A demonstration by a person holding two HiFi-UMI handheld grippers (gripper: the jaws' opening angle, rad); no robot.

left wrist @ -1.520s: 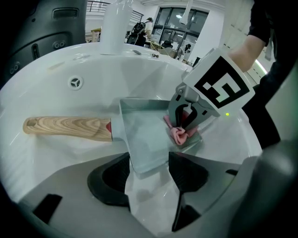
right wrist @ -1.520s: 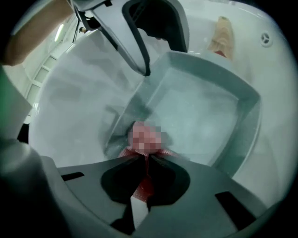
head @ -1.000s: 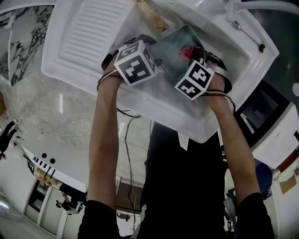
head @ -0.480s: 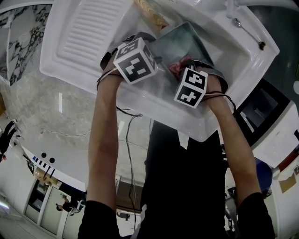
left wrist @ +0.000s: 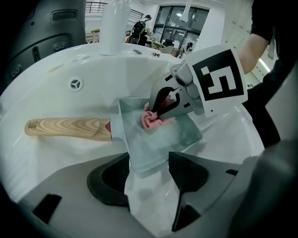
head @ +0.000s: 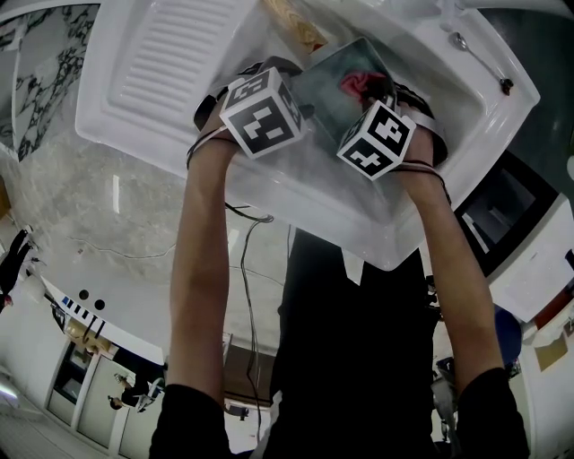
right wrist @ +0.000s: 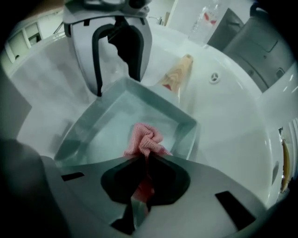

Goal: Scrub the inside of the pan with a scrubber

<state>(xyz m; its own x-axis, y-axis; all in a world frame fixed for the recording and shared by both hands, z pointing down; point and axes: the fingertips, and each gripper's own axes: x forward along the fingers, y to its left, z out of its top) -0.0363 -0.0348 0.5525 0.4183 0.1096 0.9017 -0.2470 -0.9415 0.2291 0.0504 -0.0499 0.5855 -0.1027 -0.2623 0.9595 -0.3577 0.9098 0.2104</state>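
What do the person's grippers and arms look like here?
Both the left gripper and right gripper have grey bodies with black fingers. Each carries a white cube with black square markers. A thin dark cable hangs between the arms. The person wears black short sleeves.

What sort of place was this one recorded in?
Likely a kitchen-style wash station in an office or lab: a white sink with ribbed drainboard, a wood-handled pan in its basin, big windows behind.

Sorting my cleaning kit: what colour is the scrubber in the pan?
The scrubber is pink, clearest in the right gripper view.
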